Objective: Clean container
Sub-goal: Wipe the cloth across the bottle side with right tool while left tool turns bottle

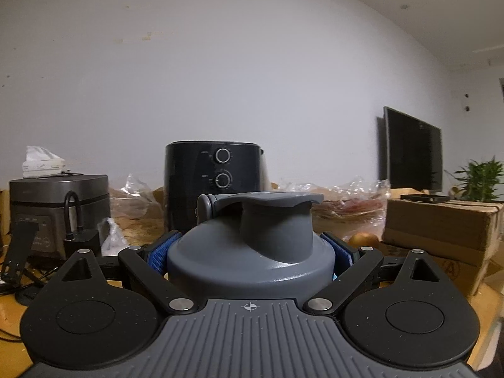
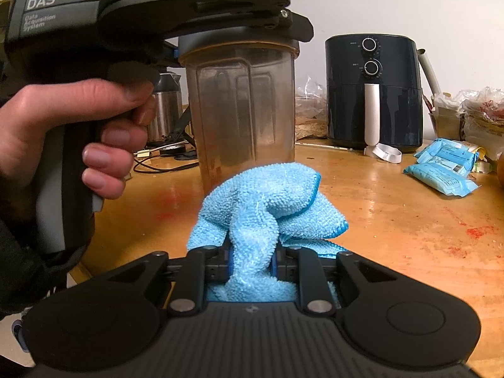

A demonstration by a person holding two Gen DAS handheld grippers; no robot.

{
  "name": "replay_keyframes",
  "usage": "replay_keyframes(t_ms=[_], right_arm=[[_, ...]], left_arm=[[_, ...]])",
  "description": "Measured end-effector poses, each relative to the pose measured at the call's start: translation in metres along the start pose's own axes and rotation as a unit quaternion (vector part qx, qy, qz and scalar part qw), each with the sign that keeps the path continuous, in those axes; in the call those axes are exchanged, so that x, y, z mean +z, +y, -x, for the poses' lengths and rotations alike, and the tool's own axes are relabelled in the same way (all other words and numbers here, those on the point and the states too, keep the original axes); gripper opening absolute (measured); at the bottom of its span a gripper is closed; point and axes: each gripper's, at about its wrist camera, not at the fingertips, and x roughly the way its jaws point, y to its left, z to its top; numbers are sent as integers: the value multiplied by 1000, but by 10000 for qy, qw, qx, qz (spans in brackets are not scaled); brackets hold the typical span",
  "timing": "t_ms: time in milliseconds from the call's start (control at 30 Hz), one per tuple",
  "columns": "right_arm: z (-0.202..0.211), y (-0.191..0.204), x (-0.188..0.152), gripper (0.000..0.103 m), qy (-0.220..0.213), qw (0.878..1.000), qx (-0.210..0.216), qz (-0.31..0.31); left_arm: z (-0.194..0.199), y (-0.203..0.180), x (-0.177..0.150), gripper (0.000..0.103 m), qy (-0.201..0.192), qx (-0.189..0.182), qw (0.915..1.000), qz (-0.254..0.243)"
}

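On the wooden table [image 2: 393, 208], nearest to me, the right gripper [image 2: 252, 264] is pinching a bunched blue microfibre cloth [image 2: 267, 201], jaws squeezed almost fully together with the fabric pressed between the blue pads and bulging out ahead of them. Just beyond the cloth, the container [image 2: 242, 110], a tall smoky translucent shaker bottle with brownish residue on its walls, is standing upright, its lower part hidden behind the cloth, so I cannot tell whether the base is touching the table. The left gripper [image 1: 250, 252] is clamping it at the top: jaws spread wide, blue pads pressing on both sides of the grey lid [image 1: 252, 252], whose flip cap is sitting closed. A person's hand [image 2: 78, 132] is wrapping around that gripper's handle, left of the bottle. Further back, a dark air fryer [image 2: 373, 94] with two dials is standing against the white wall, with blue wet-wipe packs [image 2: 441, 170] lying to its right near crumpled plastic bags. A steel kettle [image 2: 165, 107] is sitting behind the bottle on the left. From the left wrist view, a rice cooker [image 1: 60, 211], a cardboard box [image 1: 441, 226] and a potted plant [image 1: 478, 179] are also showing farther back.
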Motion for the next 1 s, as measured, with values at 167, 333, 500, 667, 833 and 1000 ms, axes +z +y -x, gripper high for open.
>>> replay_keyframes(t_ms=[167,333,500,667,833,1000], right_arm=[[0,0,0,12,3,10000,-9,21],[1,2,0,12,-5,10000,-19,18],[0,2,0,12,-10,10000,-37,17],[0,2,0,13,-17,10000,-55,11],[0,2,0,14,-20,10000,-54,6],[-1,1,0,14,-27,10000,-47,-14]], left_arm=[[-1,5,0,95,-8,-238,9997,-9],[-1,11,0,95,5,-472,9989,-18],[-1,15,-1,95,11,-639,9979,-32],[-1,18,-3,95,16,-784,9969,-40],[-2,22,-4,95,-7,-944,9955,-39],[-3,25,-5,95,-33,-1048,9945,-38]])
